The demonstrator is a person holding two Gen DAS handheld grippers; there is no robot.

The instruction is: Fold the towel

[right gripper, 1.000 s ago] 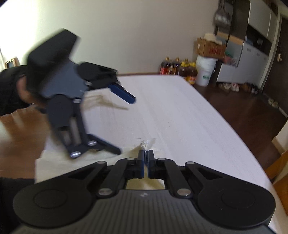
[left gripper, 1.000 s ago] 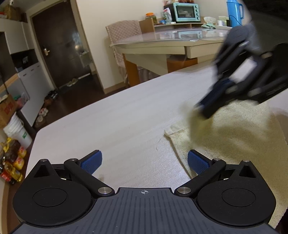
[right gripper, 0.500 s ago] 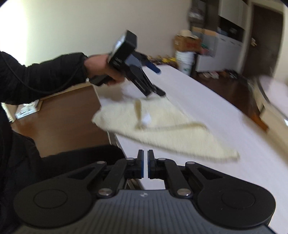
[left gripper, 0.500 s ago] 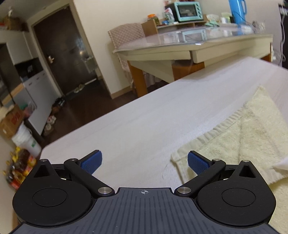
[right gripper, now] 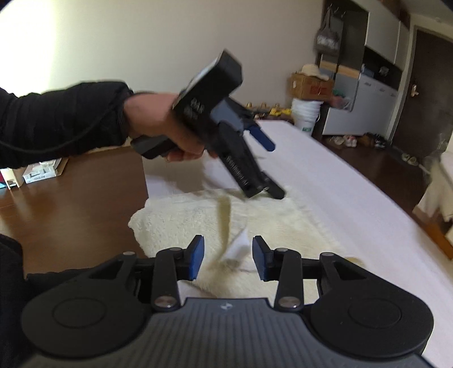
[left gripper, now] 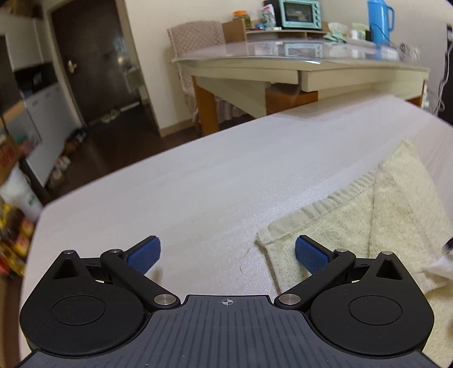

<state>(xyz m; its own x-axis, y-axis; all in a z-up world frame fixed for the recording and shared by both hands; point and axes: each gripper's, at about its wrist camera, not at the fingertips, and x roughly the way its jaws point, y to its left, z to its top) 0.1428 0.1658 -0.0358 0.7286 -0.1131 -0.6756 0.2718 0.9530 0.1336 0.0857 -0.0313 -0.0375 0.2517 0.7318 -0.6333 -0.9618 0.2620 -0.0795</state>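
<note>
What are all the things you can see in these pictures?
towel: one, cream, partly folded on the white table.
white table: one, under the towel.
label: one, white, on the towel between the right gripper's fingers.
toaster oven: one, mint green, on the far desk.
jug: one, blue, on the far desk.
chair: one, beige checked cover, beside the desk.
bucket: one, white, on the floor past the table.
cardboard box: one, brown, above the bucket.
left gripper: black, blue pads, open.
right gripper: jaws have just been opening.
hand: one, holding the left gripper.

A white-covered table [left gripper: 198,184] bears a cream towel [left gripper: 368,226] lying folded near its edge
</note>
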